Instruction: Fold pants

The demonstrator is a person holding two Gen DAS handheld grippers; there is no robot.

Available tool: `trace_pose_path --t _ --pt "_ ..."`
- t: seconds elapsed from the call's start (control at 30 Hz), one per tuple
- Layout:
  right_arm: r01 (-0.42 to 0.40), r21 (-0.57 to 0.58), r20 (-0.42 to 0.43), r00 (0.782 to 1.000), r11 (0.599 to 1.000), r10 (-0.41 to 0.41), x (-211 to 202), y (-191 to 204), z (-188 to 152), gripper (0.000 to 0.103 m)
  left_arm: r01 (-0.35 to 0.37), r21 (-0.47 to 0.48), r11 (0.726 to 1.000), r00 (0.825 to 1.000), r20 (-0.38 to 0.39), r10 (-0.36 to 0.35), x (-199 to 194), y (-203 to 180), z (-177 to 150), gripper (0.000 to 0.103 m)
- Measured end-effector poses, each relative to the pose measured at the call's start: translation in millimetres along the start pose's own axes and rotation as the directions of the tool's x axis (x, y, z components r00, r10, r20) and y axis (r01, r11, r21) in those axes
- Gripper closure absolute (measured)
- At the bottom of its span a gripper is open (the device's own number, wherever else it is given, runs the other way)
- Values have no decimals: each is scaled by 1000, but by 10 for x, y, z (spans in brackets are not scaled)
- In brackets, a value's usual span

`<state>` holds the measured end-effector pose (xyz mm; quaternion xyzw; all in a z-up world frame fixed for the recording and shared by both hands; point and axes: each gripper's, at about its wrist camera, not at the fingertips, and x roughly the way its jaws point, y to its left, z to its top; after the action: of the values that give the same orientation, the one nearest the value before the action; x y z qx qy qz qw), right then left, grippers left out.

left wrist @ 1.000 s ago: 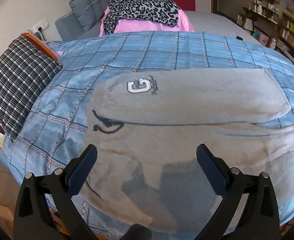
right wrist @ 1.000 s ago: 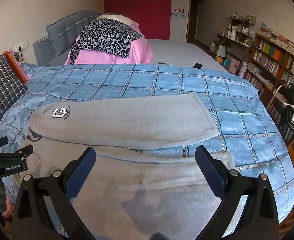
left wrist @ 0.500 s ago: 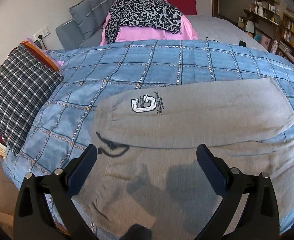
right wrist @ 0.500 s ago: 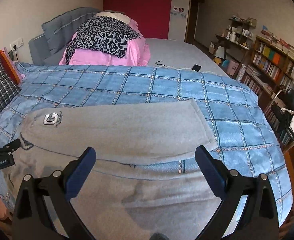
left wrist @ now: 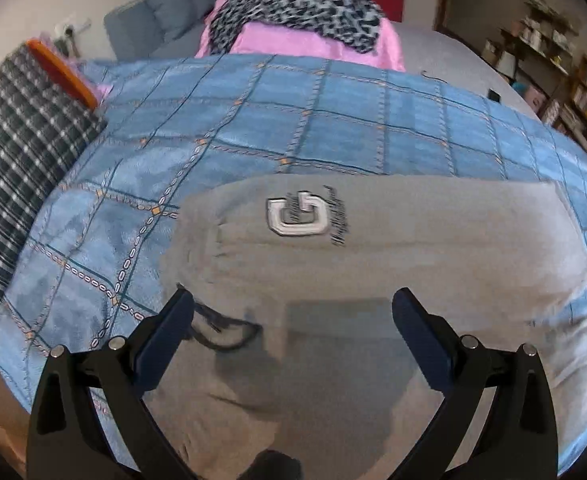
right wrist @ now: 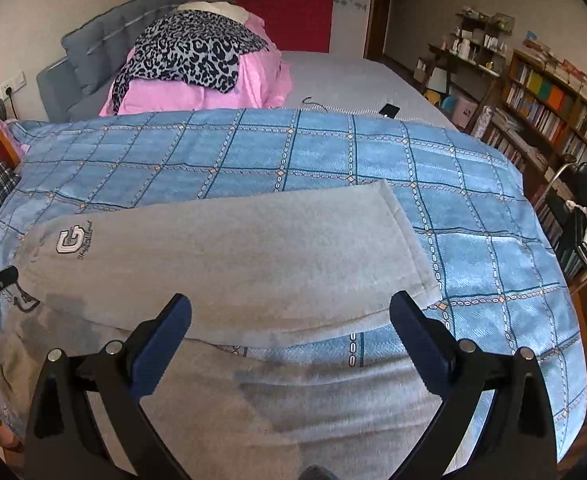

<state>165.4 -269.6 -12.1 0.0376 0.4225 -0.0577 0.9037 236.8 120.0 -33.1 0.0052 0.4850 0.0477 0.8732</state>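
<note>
We hold the left tool (left wrist: 292,308) and the right tool (right wrist: 290,314) wide open and empty over the near leg of the grey pants (right wrist: 229,248), which lie flat on the bed's blue blanket (right wrist: 333,152), probably so we can grasp its near edge.

left hand-held gripper (left wrist: 292,306) spread | above grey pants (left wrist: 373,256) — contact unclear

Home bedroom: bed (right wrist: 353,80), blue quilt (right wrist: 473,240), bookshelves (right wrist: 553,96).
</note>
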Motion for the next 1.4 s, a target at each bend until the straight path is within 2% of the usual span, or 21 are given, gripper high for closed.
trace_pose_path --t 0.1,0.3,0.5,0.7,0.87,0.97,1.03,1.1,1.2,1.27,1.3,1.4 --pt "2 -8 -15 1000 1000 -2 147 -8 27 5 -7 -41 999 1000 -4 7 175 206 133 2" --pt "-7 9 -60 998 1000 8 508 -76 114 5 -6 -45 999 1000 -25 5 602 349 444 2" --pt "7 15 -89 996 1000 -6 822 -156 220 5 -45 9 999 999 -26 45 1031 388 728 2" --pt "21 15 -110 994 1000 -20 1072 -238 307 5 -88 114 990 994 -53 94 1491 437 876 2" --pt "36 10 -127 991 999 -35 1272 -291 392 5 -83 140 987 991 -96 97 1782 464 937 2" --pt "38 17 -130 991 999 -35 1363 -314 444 5 -50 147 988 993 -96 65 1858 448 964 3" --pt "35 16 -133 991 999 -33 1412 -307 471 5 -11 158 987 994 -106 28 1895 417 974 11" --pt "34 8 -134 990 999 -33 1478 -298 500 5 -9 168 986 994 -109 27 1929 390 984 11" --pt "38 5 -126 991 999 -37 1552 -329 535 5 21 163 986 994 -110 -3 1952 394 997 18" --pt "43 13 -126 991 999 -41 1595 -382 564 5 67 164 984 993 -111 -49 1931 377 976 35" --pt "47 22 -126 991 999 -44 1618 -423 578 5 73 173 982 993 -105 -56 1915 357 965 38" --pt "62 56 -126 990 997 -55 1700 -610 642 5 77 209 975 995 -83 -61 1859 271 931 61"
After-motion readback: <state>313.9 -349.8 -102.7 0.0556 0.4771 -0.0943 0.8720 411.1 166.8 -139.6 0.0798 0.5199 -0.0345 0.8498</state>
